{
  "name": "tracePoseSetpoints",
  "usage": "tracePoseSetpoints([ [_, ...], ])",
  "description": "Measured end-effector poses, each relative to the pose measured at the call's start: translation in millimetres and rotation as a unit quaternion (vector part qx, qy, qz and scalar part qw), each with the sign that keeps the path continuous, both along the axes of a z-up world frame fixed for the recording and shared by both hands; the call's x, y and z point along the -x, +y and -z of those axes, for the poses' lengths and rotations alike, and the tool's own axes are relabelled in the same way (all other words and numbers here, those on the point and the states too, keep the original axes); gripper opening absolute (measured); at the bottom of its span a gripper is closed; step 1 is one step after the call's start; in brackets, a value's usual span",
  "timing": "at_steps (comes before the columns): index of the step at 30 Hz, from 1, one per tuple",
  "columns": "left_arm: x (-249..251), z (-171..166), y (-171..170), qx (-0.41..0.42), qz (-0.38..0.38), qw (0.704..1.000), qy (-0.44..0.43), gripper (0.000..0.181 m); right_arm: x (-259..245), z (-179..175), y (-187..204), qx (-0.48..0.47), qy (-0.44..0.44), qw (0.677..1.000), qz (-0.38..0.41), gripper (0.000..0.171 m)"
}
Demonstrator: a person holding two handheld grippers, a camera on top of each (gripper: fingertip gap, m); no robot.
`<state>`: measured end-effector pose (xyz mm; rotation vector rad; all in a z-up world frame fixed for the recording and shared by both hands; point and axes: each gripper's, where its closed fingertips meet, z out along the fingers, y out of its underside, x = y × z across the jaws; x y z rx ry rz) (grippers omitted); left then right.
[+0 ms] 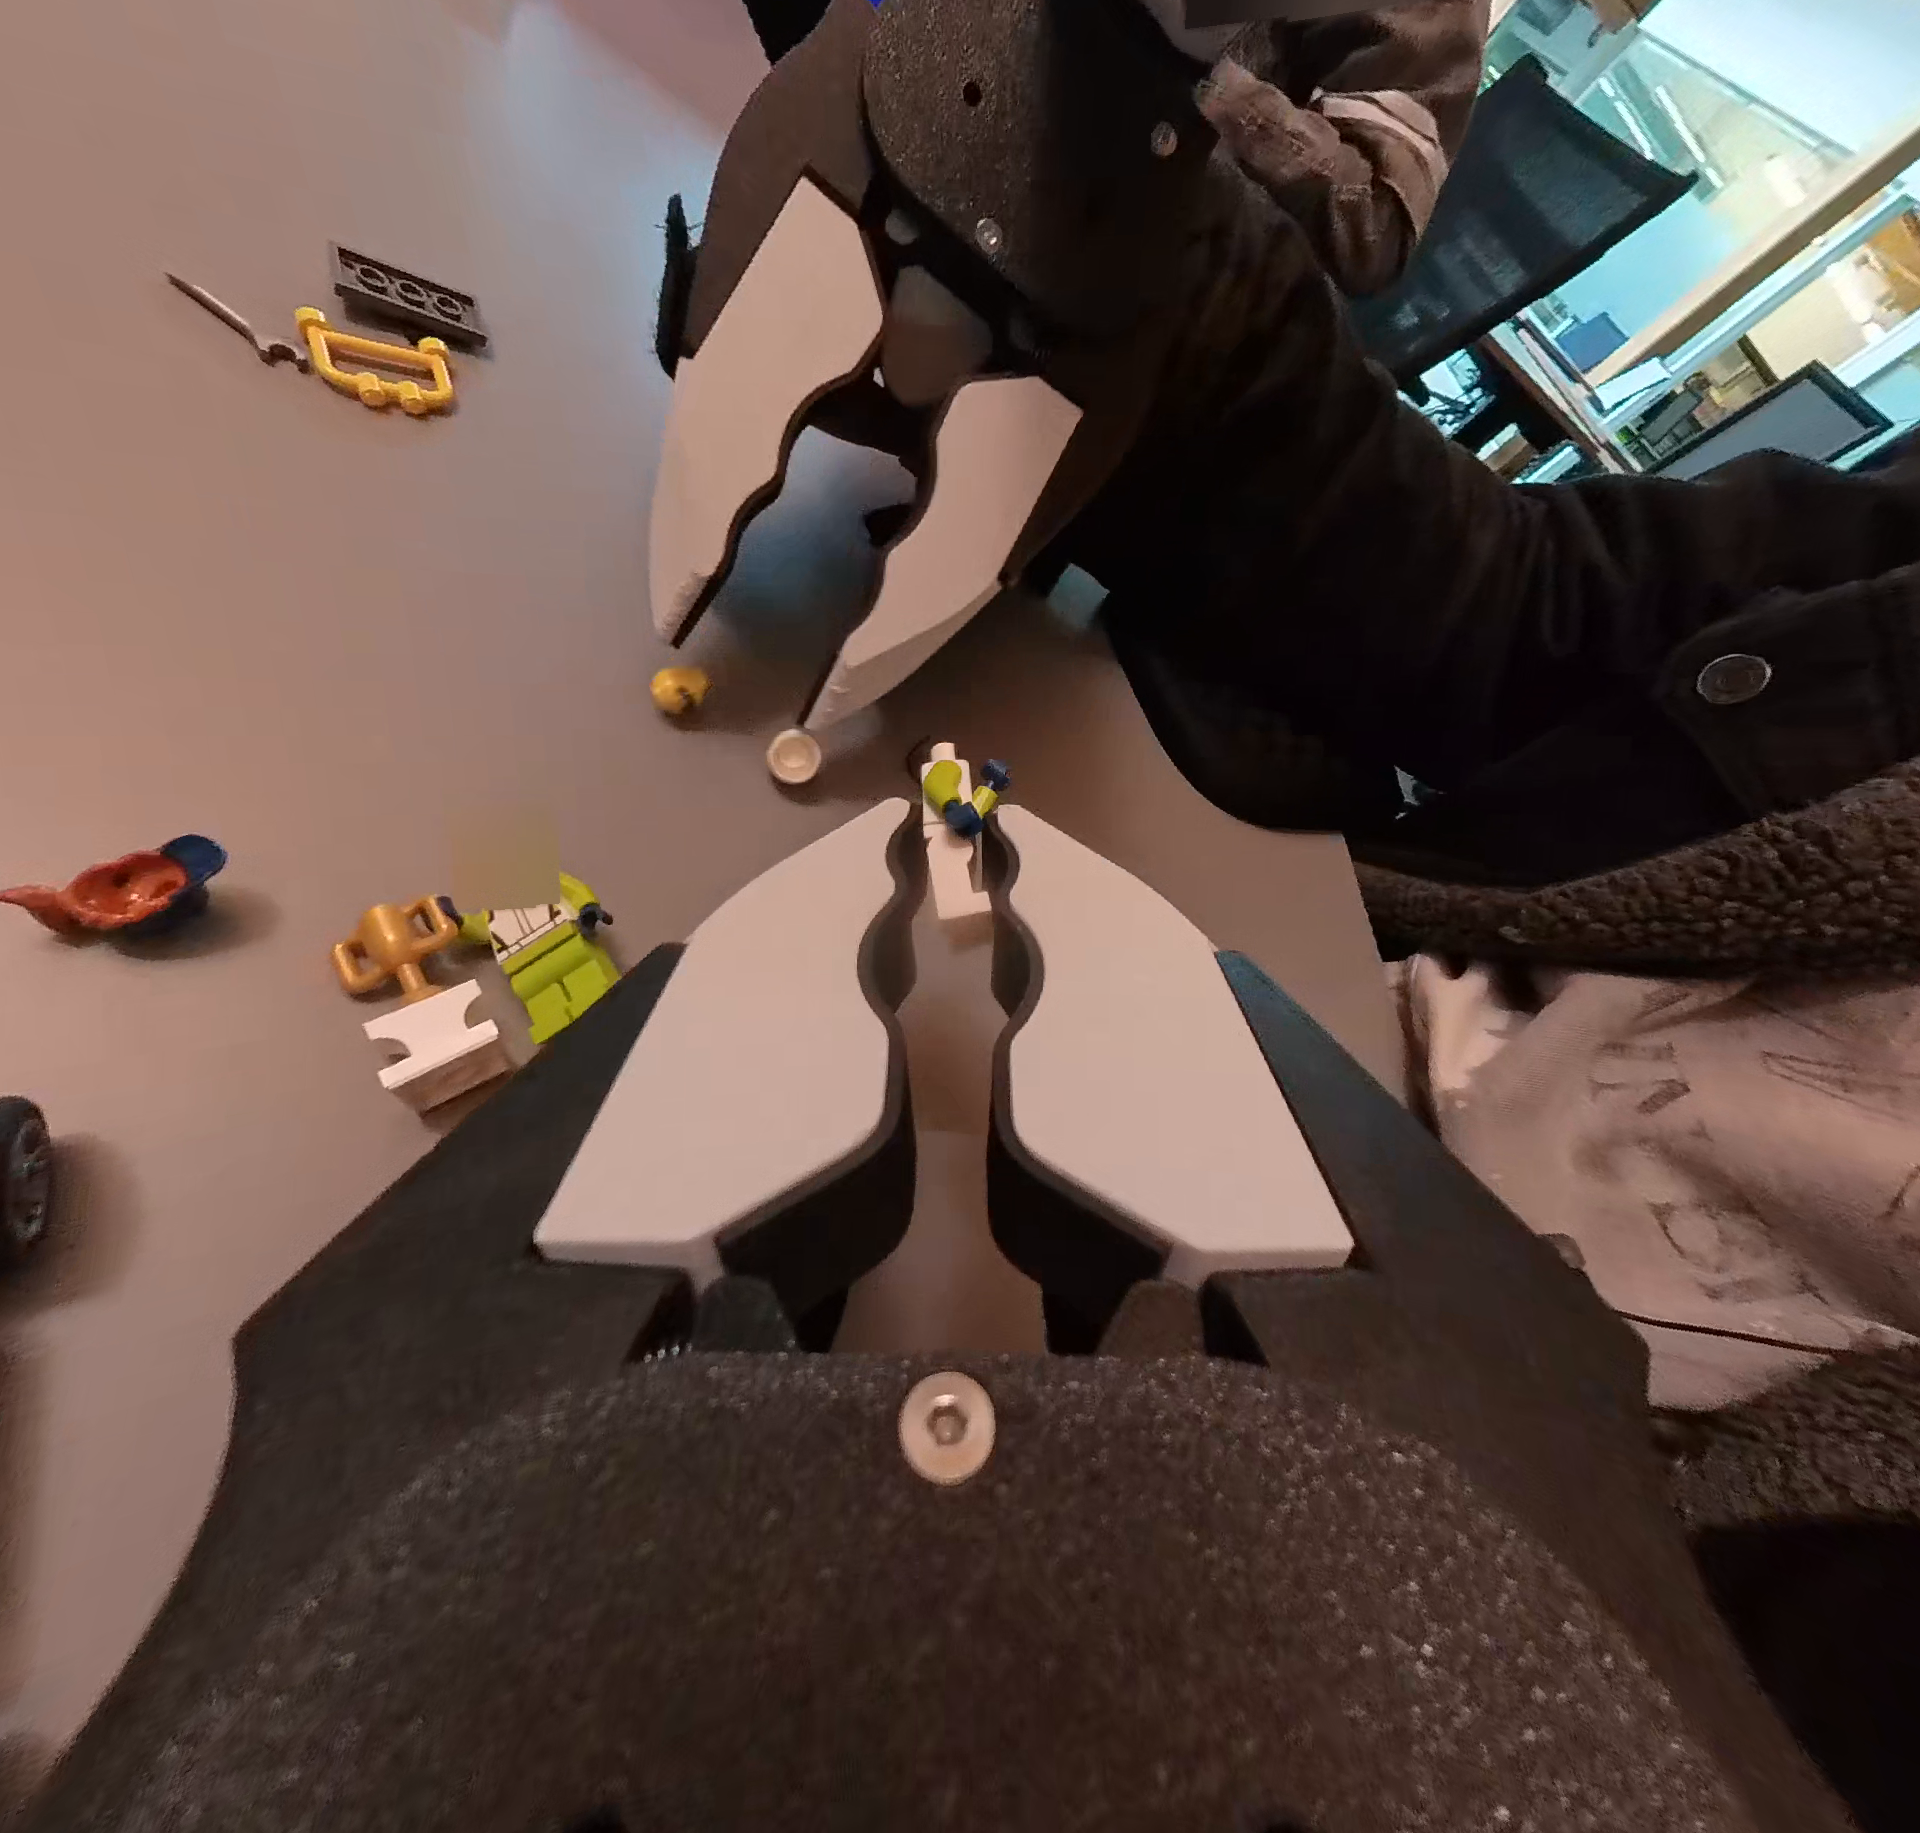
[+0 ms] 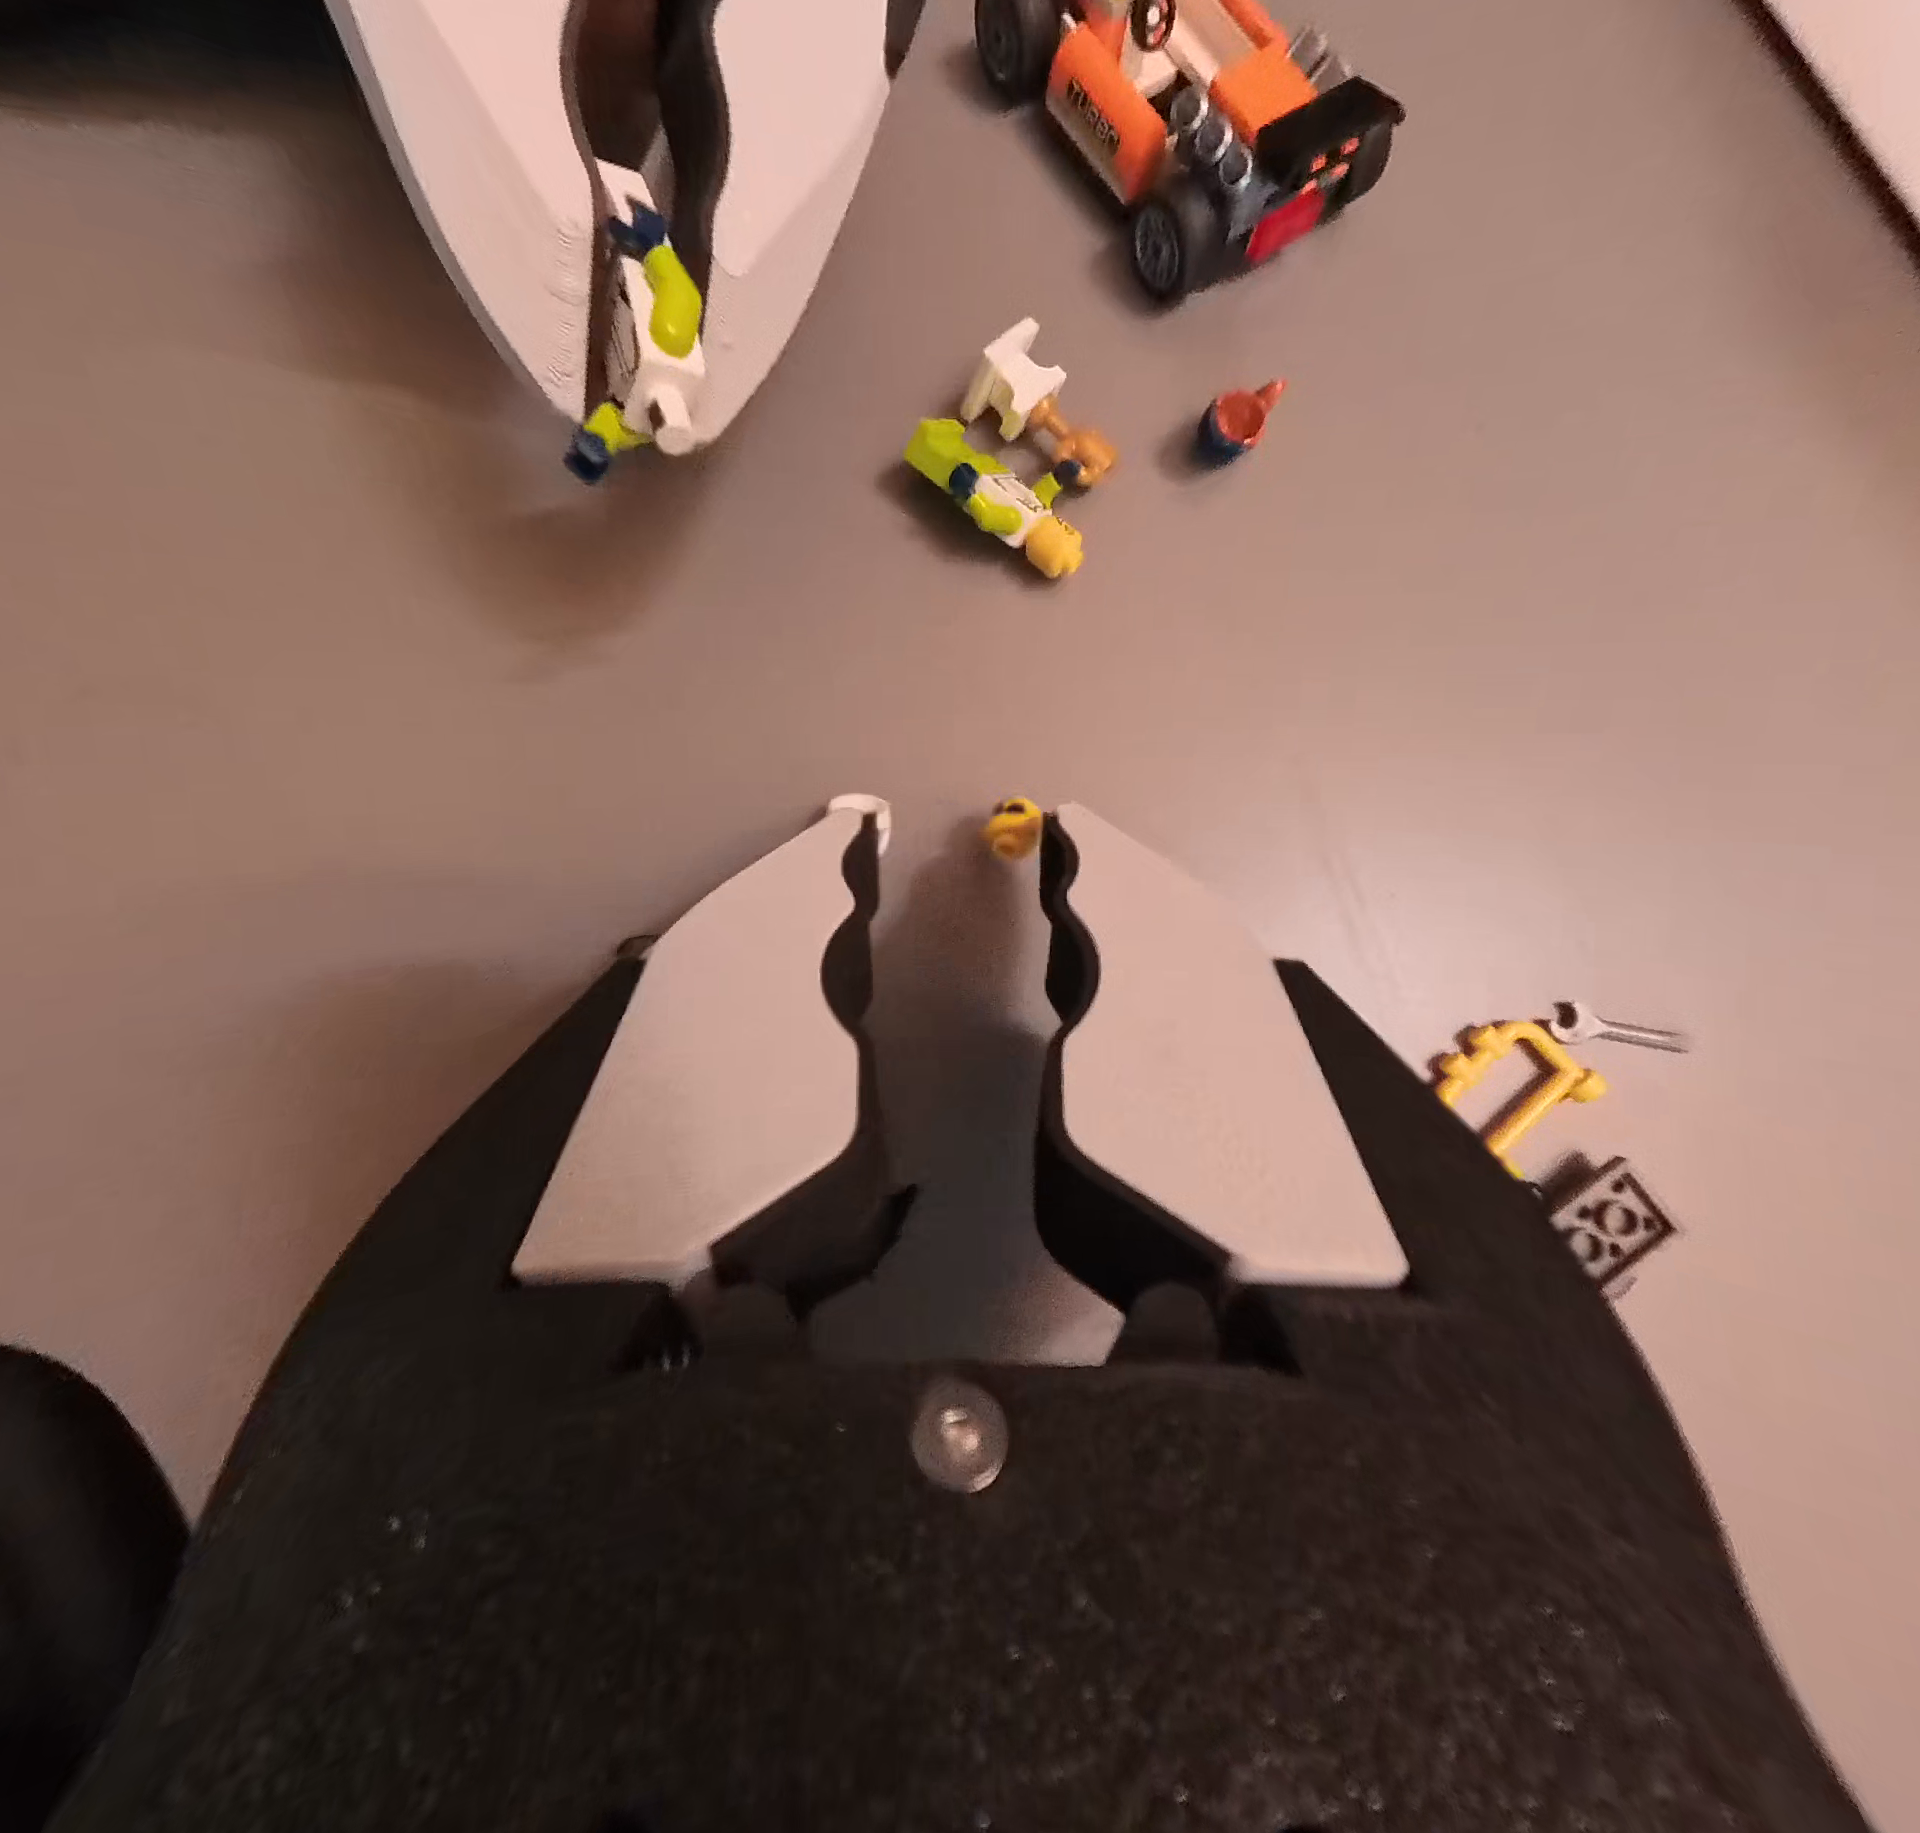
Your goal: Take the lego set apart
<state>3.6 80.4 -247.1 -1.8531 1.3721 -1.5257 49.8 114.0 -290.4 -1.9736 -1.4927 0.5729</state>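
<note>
The left claw [image 1: 951, 827] is closed on a small headless minifigure torso [image 1: 958, 848], white with lime-green arms and dark blue hands, pinched between the tips of its pale grey fingers so that the neck end and the arms stick out past them. In the right wrist view the same torso [image 2: 660, 349] shows clamped in the left claw [image 2: 649, 401] above the grey table [image 2: 416, 703].

The right claw [image 2: 966, 822] is parted and holds nothing; its tips hover low over the table. A small white round piece [image 2: 868, 812] lies at its left fingertip and a tiny yellow minifigure head [image 2: 1010, 825] lies just beside its right fingertip. From the left wrist view, the right claw [image 1: 753, 677] points toward the left one, with the yellow head [image 1: 681, 687] and white round piece [image 1: 795, 755] near its tips.

Farther off on the table stands an orange and black toy racing car [image 2: 1184, 110] with black wheels. Nearer lies a complete lime-green and white minifigure [image 2: 997, 500] on its back, touching a gold trophy piece [image 2: 1081, 443] and a white notched brick [image 2: 1013, 375]. A red-orange hair piece with a dark blue cap [image 2: 1242, 422] lies just beside them. To the right claw's right lie a yellow bar frame piece [image 2: 1522, 1082], a small silver wrench [image 2: 1616, 1030] and a dark grey studded plate [image 2: 1605, 1233], close together.
</note>
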Motion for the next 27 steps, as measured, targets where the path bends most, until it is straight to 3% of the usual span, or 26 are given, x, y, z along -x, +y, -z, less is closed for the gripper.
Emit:
tracePoseSetpoints([
  [9, -5.8, -2.9, -5.3, -0.084, 0.011, 0.996, -0.019, 0.009, 42.1, -61.2, -34.9, 0.046, 0.187, 0.978, -0.082, 0.027],
  [15, -8.0, -3.0, -6.2, -0.175, 0.011, 0.984, -0.015, 0.009, 48.3, -55.1, -34.1, 0.06, 0.193, 0.976, -0.08, 0.008],
  [27, -4.3, -9.3, 5.3, -0.206, -0.02, 0.978, -0.014, 0.008, 35.2, -57.3, -26.3, 0.026, 0.178, 0.981, -0.069, 0.008],
])
